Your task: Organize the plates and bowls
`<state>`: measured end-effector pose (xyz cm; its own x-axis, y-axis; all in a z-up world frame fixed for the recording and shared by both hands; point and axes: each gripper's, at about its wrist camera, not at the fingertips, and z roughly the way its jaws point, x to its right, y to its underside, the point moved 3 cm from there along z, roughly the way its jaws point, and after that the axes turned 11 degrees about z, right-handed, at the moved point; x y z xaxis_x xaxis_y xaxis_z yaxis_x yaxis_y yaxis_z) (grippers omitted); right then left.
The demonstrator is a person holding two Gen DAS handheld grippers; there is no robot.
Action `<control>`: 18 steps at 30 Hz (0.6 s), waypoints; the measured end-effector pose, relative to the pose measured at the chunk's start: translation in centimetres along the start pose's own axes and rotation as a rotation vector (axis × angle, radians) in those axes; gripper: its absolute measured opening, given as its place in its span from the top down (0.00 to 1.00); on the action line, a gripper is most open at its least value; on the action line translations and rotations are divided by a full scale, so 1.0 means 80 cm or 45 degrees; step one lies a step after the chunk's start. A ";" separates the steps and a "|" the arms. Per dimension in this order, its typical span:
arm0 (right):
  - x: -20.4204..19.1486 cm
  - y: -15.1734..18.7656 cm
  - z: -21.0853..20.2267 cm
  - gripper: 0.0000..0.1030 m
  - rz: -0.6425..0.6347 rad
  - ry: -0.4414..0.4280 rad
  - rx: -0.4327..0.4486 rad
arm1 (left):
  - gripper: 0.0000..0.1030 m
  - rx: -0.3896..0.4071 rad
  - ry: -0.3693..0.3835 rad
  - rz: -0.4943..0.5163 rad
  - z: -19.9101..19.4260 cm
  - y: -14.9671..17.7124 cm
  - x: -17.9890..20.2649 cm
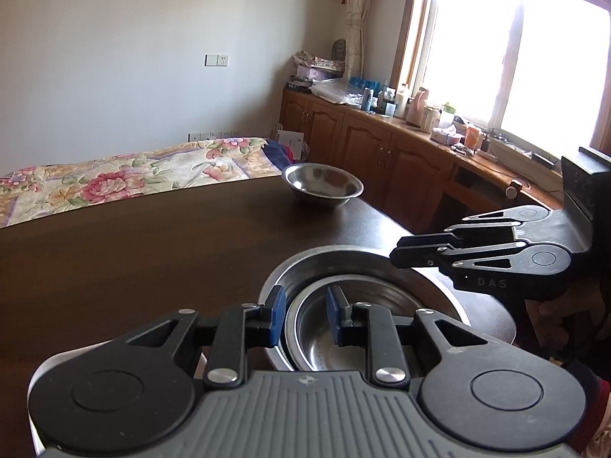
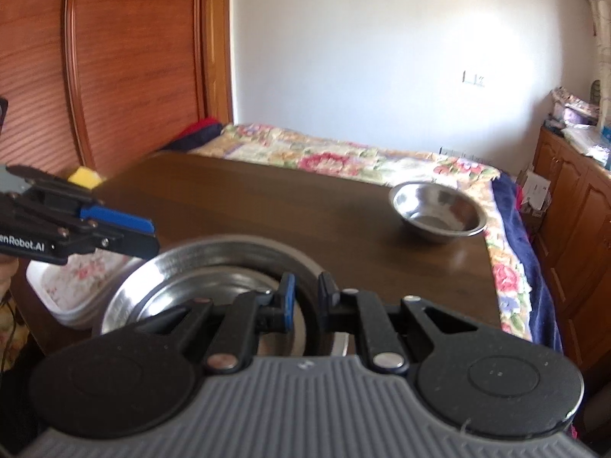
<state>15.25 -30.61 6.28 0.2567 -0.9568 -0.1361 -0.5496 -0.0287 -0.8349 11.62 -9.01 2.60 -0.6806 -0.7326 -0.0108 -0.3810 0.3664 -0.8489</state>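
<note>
A wide steel plate lies on the dark wooden table, and a smaller steel bowl sits inside it. My left gripper is open and straddles that bowl's near-left rim, one blue pad outside and one inside. My right gripper is open by a narrow gap across the plate's right rim; in the left wrist view it reaches in over the far right rim. A second steel bowl stands alone near the far right corner. From the side, the left gripper hovers over the plate's left edge.
A white floral dish rests just left of the plate, with a yellow sponge behind it. A bed with a flowered cover borders the table's far and right sides. Wooden cabinets with clutter run under the window.
</note>
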 end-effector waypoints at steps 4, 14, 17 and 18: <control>0.010 -0.005 -0.004 0.85 0.028 0.013 0.055 | 0.74 0.011 -0.024 0.005 0.003 -0.005 -0.002; 0.027 -0.015 -0.012 0.85 0.022 0.067 0.145 | 0.74 0.013 -0.050 0.021 0.013 -0.016 -0.007; 0.033 -0.016 -0.012 0.85 0.012 0.110 0.181 | 0.74 0.010 -0.060 0.026 0.019 -0.019 -0.007; 0.036 -0.017 -0.012 0.85 0.007 0.114 0.189 | 0.74 0.007 -0.065 0.030 0.021 -0.019 -0.006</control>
<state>15.94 -33.60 7.52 0.1785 -0.9790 -0.0986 -0.4255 0.0135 -0.9049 13.55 -10.16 3.00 -0.6563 -0.7523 -0.0575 -0.3617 0.3805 -0.8511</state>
